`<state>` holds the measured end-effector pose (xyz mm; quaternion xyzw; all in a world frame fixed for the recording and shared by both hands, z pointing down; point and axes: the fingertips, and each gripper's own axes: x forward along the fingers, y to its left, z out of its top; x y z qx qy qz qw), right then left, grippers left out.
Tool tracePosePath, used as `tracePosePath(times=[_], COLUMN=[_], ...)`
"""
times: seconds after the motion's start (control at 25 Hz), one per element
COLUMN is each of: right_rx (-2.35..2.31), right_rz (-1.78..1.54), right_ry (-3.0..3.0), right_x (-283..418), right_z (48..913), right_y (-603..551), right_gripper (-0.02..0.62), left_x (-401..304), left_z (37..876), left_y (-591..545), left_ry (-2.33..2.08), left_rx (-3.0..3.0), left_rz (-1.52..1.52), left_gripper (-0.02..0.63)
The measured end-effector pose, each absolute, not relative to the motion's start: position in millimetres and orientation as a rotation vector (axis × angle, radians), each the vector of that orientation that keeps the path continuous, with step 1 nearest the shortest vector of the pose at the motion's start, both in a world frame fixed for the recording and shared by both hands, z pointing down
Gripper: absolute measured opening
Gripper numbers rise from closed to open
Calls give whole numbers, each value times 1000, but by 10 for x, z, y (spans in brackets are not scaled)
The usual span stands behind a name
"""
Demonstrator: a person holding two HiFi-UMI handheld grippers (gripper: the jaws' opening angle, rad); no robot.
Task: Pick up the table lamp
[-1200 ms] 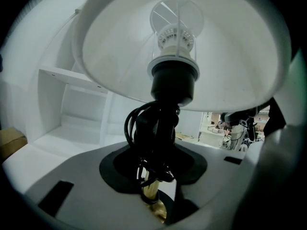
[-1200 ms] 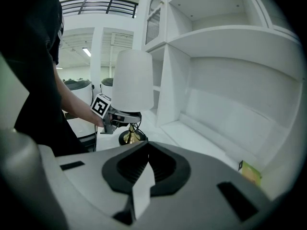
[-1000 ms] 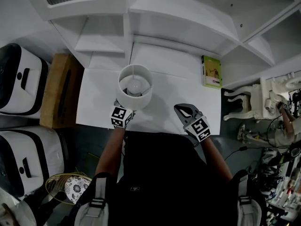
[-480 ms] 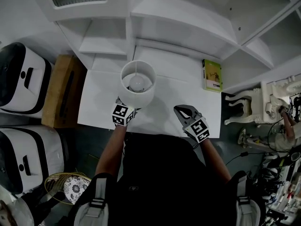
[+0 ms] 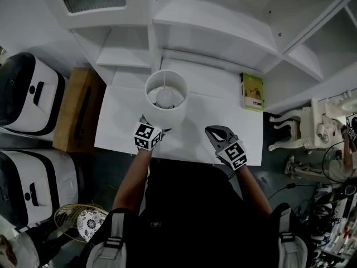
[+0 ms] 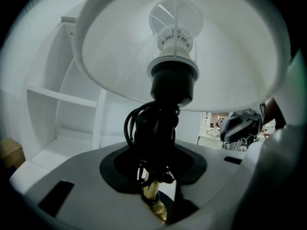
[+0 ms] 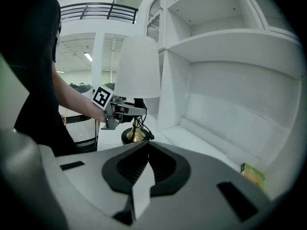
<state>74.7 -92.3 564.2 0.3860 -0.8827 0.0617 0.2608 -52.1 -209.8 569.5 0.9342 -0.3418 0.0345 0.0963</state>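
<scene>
Left gripper clamped on the cord-wrapped stem of the table lamp, upper centre of the head view, over the desk. Right gripper closed, empty. Grasp made; whether the base has left the desk is unclear.

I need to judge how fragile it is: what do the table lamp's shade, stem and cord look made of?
Lamp shade: white, matte, thin-walled over wire spokes; fabric or plastic, I cannot tell which. Lamp stem: brass-coloured, probably polished metal, given its bright highlights. Cord: black, dull sheath that looks like rubber or plastic, looped around the stem.
</scene>
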Motion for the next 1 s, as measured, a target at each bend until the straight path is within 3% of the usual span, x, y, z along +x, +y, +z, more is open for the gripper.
tracePosePath(times=[1.0], right_rx=[1064], right_rz=[238], right_ry=[-2451], right_x=[1145], right_z=[5810], right_y=[-879], right_gripper=[8], left_x=[-420], left_z=[5174], left_y=[-1950], left_ry=[-1154], left_rx=[2713], left_rz=[117], left_gripper=[138])
